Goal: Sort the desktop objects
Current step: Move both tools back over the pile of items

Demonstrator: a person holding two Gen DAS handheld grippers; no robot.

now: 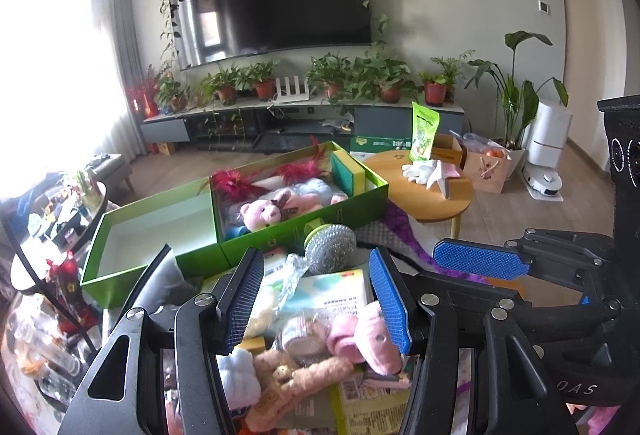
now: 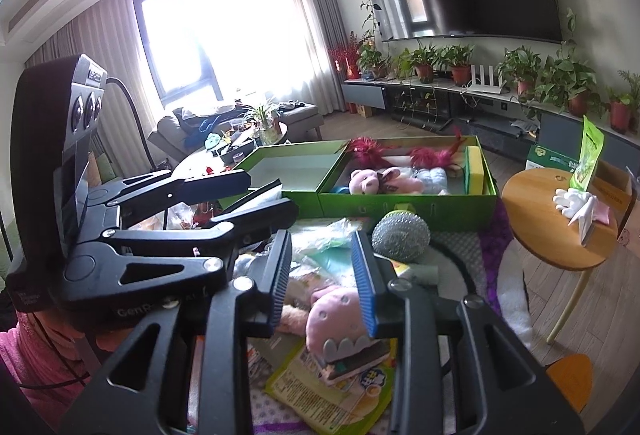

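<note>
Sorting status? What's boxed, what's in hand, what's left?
Done: the right green box holds a pink teddy bear, sponge and red feathers. The left green box holds nothing. In hand: nothing; both jaws open, right gripper opening over a pink plush. Left: steel scrubber, brown plush, packets.

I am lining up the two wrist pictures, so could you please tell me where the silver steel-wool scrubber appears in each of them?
Left wrist view: the silver scrubber sits just above centre, in front of the green box, above the gap between the left gripper's fingers.
Right wrist view: the scrubber lies right of centre, just above the right-hand finger of the right gripper.
Shared landmark: the pink teddy bear lying in the green box.
</note>
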